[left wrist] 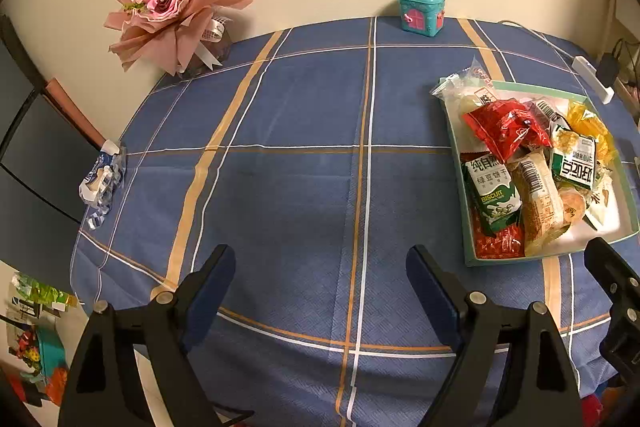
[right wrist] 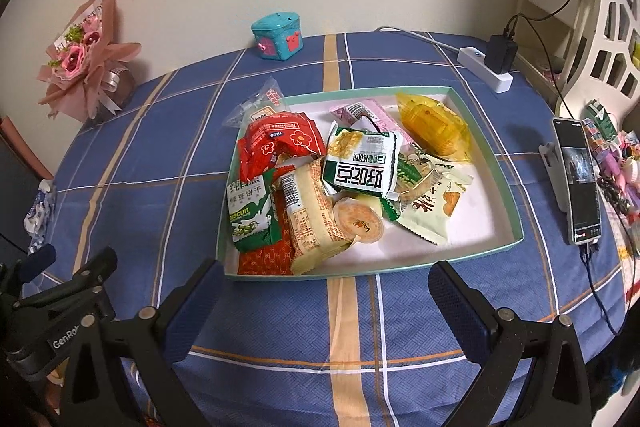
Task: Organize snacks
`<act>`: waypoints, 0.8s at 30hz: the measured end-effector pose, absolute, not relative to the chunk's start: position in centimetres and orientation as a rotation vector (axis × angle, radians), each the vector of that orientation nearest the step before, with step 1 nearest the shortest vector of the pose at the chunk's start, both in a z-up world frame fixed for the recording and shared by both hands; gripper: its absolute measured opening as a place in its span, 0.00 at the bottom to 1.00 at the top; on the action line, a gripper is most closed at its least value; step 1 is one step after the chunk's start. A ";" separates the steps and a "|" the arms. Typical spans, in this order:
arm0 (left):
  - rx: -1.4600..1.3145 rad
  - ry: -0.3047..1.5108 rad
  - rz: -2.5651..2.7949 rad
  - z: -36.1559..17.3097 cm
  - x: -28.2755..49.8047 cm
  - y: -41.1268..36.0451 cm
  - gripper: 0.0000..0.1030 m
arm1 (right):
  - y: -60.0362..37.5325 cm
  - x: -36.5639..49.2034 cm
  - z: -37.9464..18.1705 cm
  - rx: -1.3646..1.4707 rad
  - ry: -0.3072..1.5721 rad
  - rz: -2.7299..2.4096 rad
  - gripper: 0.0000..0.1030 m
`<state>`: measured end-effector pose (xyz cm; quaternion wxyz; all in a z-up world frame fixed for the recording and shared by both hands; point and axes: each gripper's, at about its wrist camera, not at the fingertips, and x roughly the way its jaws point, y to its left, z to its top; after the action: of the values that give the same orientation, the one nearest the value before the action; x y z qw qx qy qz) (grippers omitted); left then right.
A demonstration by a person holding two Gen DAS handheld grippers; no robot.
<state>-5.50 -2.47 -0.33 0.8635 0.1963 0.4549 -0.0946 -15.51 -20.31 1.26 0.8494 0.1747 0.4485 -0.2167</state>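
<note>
Snacks sit heaped in the shallow tray [right wrist: 505, 183], mint-rimmed with a white floor, at centre of the right wrist view. Pile is dense toward 9 o'clock: red flower packet [right wrist: 280, 141], green biscuit pack [right wrist: 248, 215], tan barcoded pack [right wrist: 312, 219], green-and-white pack [right wrist: 360, 163]. Yellow wrapped piece [right wrist: 434, 129] lies at 1 o'clock of the tray; a clear packet [right wrist: 256, 103] hangs over the rim at 11 o'clock. Tray floor at 4 o'clock is bare.

Right gripper [right wrist: 324, 303] hangs just short of the tray's near rim, jaws wide, nothing between them. Left gripper [left wrist: 320, 283] is over bare blue checked cloth [left wrist: 300, 107], jaws wide, empty; the tray lies at its 2 o'clock.

Judgement: no packet lies loose on the cloth, so this fits either all snacks gathered in, or a jumbled pile awaiting sorting. Step in hand cannot be settled. Any grasp into the pile calls for picking a top packet; wrappers overlap and look slippery.
</note>
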 end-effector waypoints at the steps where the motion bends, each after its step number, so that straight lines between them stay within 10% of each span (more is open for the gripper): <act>1: 0.410 0.956 -0.197 -0.3 -5.5 -2.4 0.85 | -20.3 -15.5 1.3 0.368 0.944 -0.457 1.00; 24: 0.389 0.981 -0.174 -0.6 -5.0 -2.0 0.85 | -20.2 -15.3 1.4 0.361 0.948 -0.459 1.00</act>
<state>-4.97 -2.03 -0.63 0.8603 0.1851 0.4677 -0.0829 -15.27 -20.18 1.44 0.8490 0.1712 0.4500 -0.2179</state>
